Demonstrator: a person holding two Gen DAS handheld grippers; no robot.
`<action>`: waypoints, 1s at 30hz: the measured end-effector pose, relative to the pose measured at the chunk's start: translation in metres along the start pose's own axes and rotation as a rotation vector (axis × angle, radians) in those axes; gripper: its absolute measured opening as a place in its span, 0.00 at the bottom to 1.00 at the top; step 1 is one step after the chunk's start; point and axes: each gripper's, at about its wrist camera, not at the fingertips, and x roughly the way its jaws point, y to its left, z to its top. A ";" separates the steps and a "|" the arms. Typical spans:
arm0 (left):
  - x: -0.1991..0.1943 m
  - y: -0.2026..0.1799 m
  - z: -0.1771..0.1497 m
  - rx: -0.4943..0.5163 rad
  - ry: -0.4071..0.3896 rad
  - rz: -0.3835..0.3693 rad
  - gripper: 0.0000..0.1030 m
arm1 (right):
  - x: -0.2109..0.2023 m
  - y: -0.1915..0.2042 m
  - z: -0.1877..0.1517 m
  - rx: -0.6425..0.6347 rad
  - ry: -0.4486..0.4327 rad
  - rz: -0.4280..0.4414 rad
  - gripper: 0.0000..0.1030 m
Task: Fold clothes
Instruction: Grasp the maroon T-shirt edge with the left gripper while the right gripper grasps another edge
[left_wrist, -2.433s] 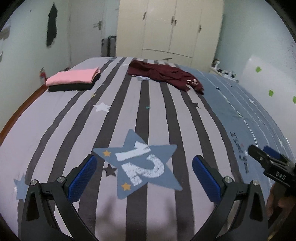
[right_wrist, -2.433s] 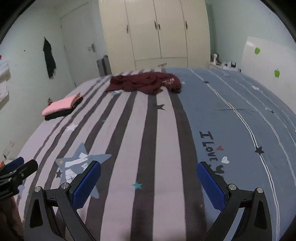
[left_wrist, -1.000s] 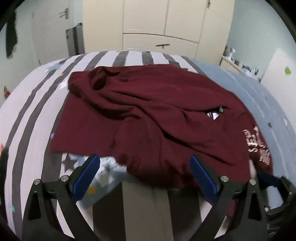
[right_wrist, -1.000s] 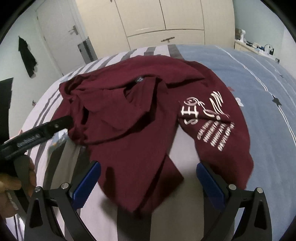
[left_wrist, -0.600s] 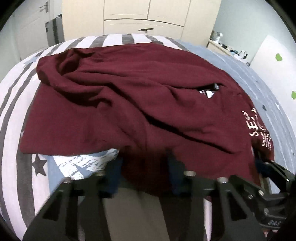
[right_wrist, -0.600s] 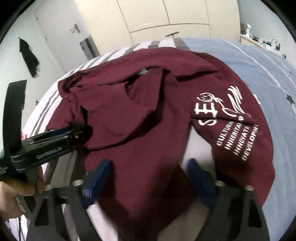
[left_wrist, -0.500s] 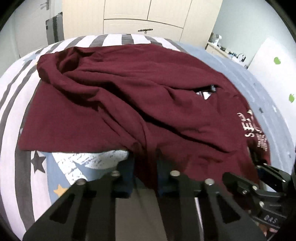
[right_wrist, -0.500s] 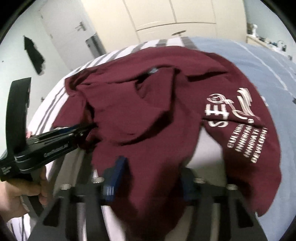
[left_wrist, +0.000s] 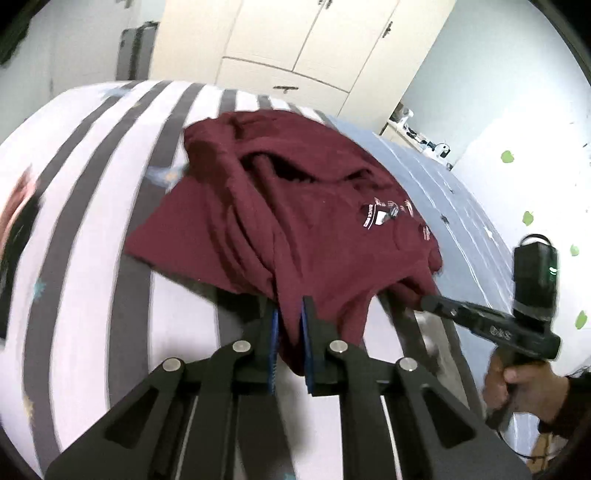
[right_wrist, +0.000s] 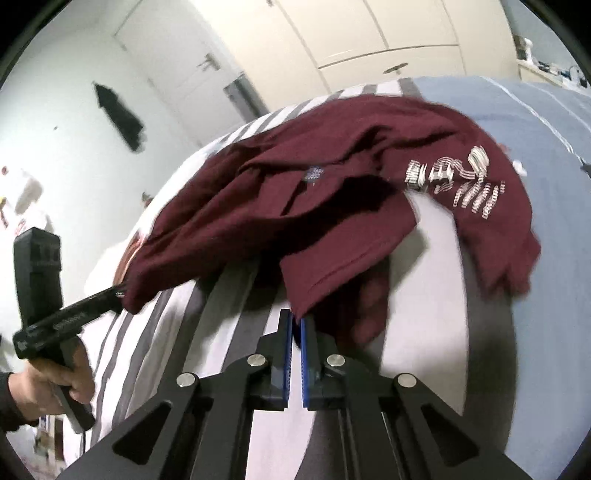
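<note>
My left tool (left_wrist: 288, 314) has just clamped shut on maroon cloth (left_wrist: 295, 221). My right tool (right_wrist: 295, 325) has too, pinching its hem; both angle downward.

Both wrist views are dim and flatly lit by soft indoor light with a cool cast; no lamp or window shows, and nothing glares. The fisheye lens bends the wardrobe (left_wrist: 306, 48) and the striped bed (left_wrist: 92, 229) into curves, and black vignette fills every corner. Motion blur smears the bed's stripes, worst toward the left edge of the left view, and doubles the white print on the maroon shirt (right_wrist: 332, 192) in the right view. Soft shadows lie on the bed under the shirt's raised edges.
</note>
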 end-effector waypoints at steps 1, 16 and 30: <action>-0.016 0.001 -0.014 -0.008 0.008 0.004 0.08 | -0.004 0.005 -0.011 -0.005 0.009 0.006 0.03; -0.120 0.082 -0.138 -0.305 0.086 0.303 0.30 | -0.051 0.008 -0.131 0.127 0.183 -0.070 0.18; -0.092 0.088 -0.187 -0.687 0.024 0.219 0.81 | -0.011 0.000 -0.082 0.221 0.160 -0.051 0.55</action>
